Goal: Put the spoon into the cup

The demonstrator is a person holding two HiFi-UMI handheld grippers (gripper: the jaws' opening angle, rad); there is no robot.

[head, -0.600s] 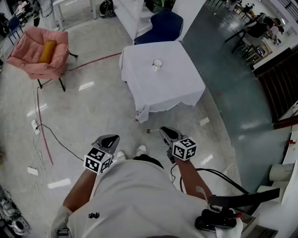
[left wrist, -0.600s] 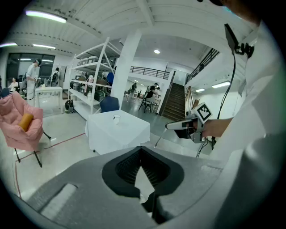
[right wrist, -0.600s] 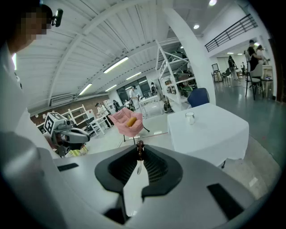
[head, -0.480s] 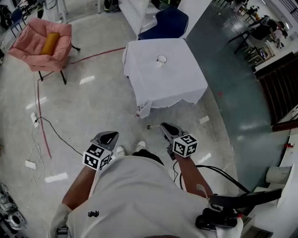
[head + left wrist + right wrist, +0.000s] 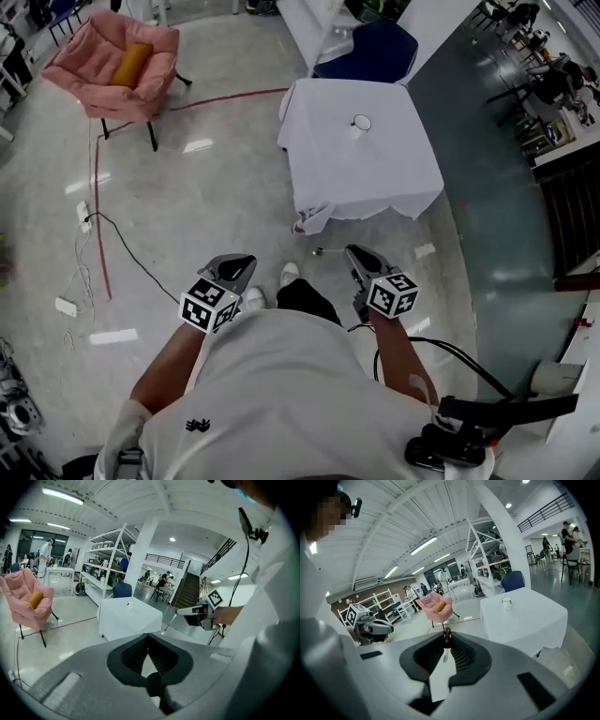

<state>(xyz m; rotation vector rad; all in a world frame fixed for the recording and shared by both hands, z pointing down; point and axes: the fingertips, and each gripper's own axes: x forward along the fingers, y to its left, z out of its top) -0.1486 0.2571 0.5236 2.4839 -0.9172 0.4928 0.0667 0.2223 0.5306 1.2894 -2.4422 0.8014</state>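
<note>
A small white cup (image 5: 361, 123) stands on a table draped in a white cloth (image 5: 375, 178), well ahead of me on the floor's far side. My right gripper (image 5: 355, 253) is shut on a thin metal spoon (image 5: 320, 251) that sticks out past its tips. In the right gripper view the spoon (image 5: 446, 645) sits between the pads, with the cup (image 5: 506, 603) far off to the right. My left gripper (image 5: 241, 263) is held level with the right one, shut with nothing in it (image 5: 148, 636). From the left gripper view, the right gripper (image 5: 199, 616) and the spoon (image 5: 169, 623) show at the right.
A pink armchair (image 5: 117, 61) with an orange cushion stands at the far left. A red cable (image 5: 97, 225) and a black cable (image 5: 131, 258) run over the floor. A blue chair (image 5: 370, 52) is behind the table. White shelving and distant people fill the background.
The table and cup have shifted right and slightly nearer in the head view, and the armchair has shifted right too. Both grippers keep their pose before my body, the spoon still held.
</note>
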